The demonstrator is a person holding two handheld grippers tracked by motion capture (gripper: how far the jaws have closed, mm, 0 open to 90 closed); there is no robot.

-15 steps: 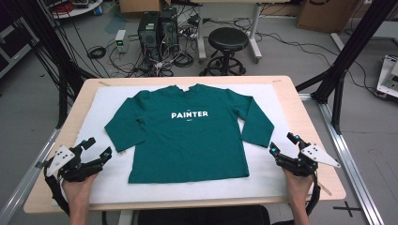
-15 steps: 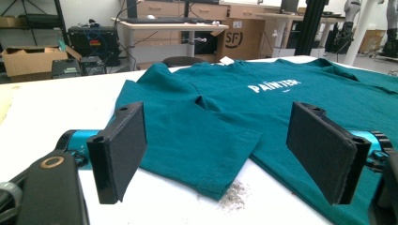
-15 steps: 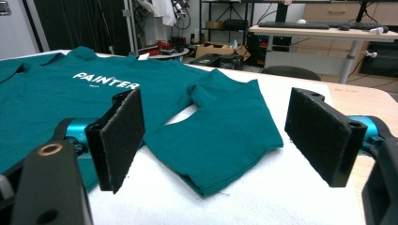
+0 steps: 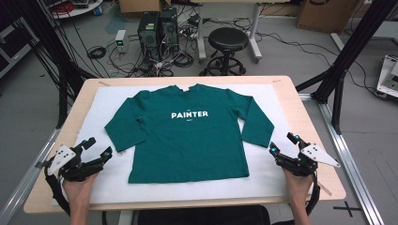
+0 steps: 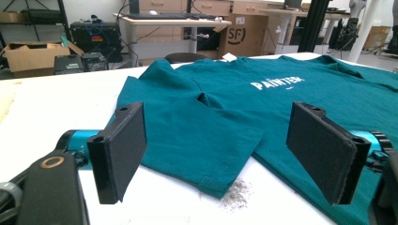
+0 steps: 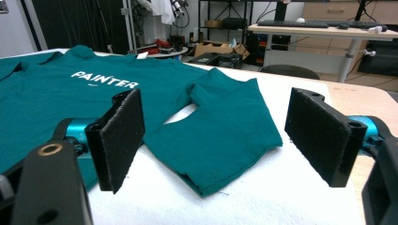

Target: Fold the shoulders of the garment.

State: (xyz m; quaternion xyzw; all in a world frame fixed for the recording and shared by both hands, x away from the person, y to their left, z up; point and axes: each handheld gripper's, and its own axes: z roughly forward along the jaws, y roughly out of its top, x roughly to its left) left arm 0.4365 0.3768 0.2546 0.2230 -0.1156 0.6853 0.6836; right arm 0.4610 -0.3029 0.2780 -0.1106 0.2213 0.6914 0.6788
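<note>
Where both tongs gape empty: green shirt (image 4: pixel 187 136) flat between left tongs (image 4: pixel 97 147) and right tongs (image 4: pixel 283 143).

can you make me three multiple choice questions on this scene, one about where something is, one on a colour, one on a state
1. Where does the shirt lie?
A. flat on the white mat
B. on the black stool
C. on the floor

2. What colour is the shirt?
A. red
B. teal green
C. yellow

3. How do the jaws of the left gripper and the right gripper stand?
A. both shut on a sleeve
B. left shut, right open
C. both open, holding nothing

Answers:
1. A, the high view shows it spread out on the mat that covers the table.
2. B, the cloth is teal green with the white word PAINTER on the chest.
3. C, each gripper view shows its two jaws wide apart with a sleeve cuff lying beyond them, not clamped.
</note>
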